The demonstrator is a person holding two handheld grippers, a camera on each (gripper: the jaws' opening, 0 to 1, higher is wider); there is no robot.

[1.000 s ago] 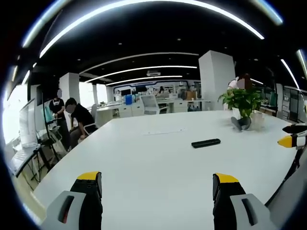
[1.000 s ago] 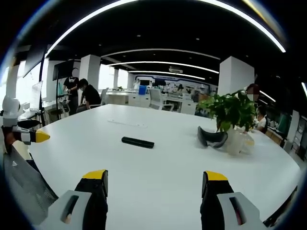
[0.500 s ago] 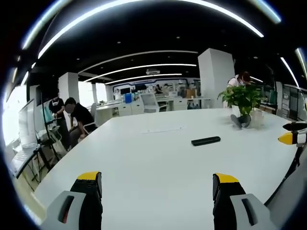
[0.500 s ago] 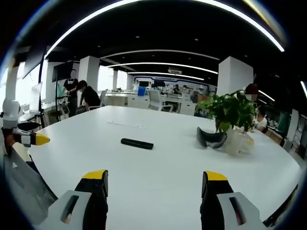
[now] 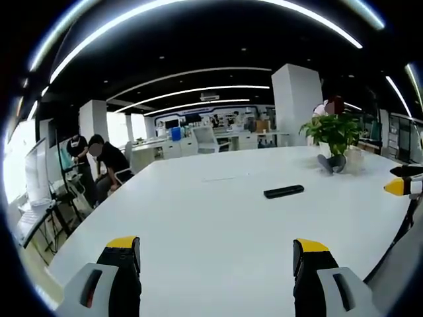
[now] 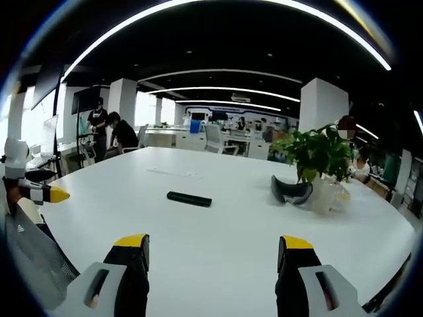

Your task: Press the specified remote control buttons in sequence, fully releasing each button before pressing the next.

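White table (image 5: 198,218) | remote (image 5: 283,191) far ahead | both grippers (image 5: 217,254) (image 6: 210,251) wide apart, empty

a: where does the remote control (image 5: 283,191) (image 6: 189,198) lie?

b: flat on the table (image 5: 198,218) (image 6: 218,231), out ahead of both grippers, touching neither. the left gripper (image 5: 216,254) and right gripper (image 6: 213,249) sit at the near edge, jaws wide apart.

a: and behind it?

b: the potted plant (image 5: 334,135) (image 6: 316,158) stands further back to the right, a curved headset (image 6: 291,190) just before it. two people (image 5: 99,165) are beyond the table's far left end.
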